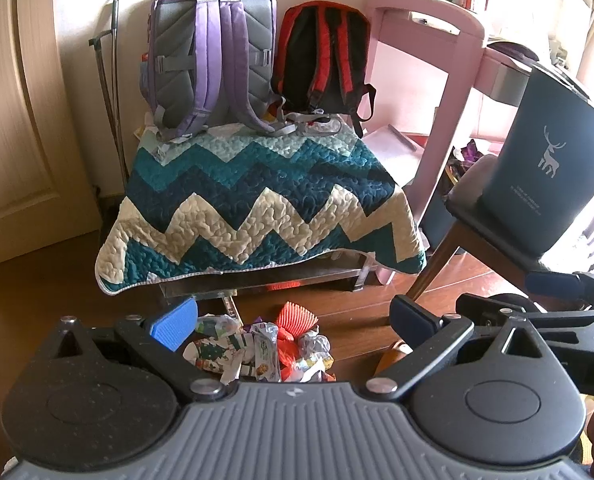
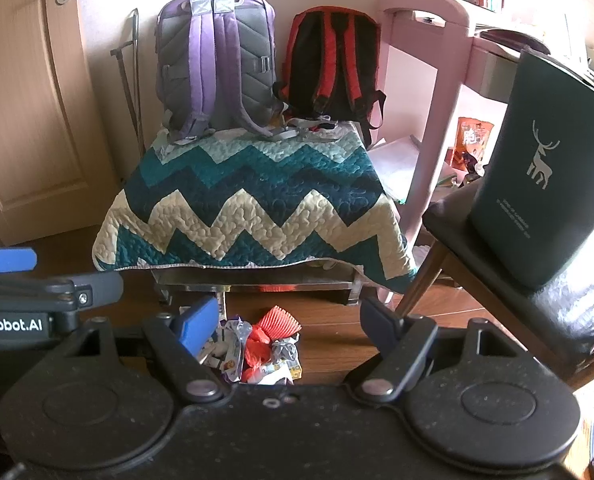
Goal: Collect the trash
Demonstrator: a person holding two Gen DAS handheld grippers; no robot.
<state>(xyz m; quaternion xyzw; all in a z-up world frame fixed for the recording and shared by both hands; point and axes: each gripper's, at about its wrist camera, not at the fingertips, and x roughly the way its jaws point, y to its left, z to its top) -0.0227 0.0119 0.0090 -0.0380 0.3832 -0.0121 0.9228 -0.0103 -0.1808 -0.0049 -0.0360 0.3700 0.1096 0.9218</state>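
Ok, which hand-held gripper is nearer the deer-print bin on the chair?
Right. The right hand-held gripper is just left of the chair holding the deer-print bin; the left hand-held gripper is farther left, beyond the right one.

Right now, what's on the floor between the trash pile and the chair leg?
Nothing: between the trash pile and the chair leg the wooden floor is bare, clearest in the right wrist view.

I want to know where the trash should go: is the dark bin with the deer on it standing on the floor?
No, the deer-print bin stands on the seat of a chair, above the wrapper pile on the floor.
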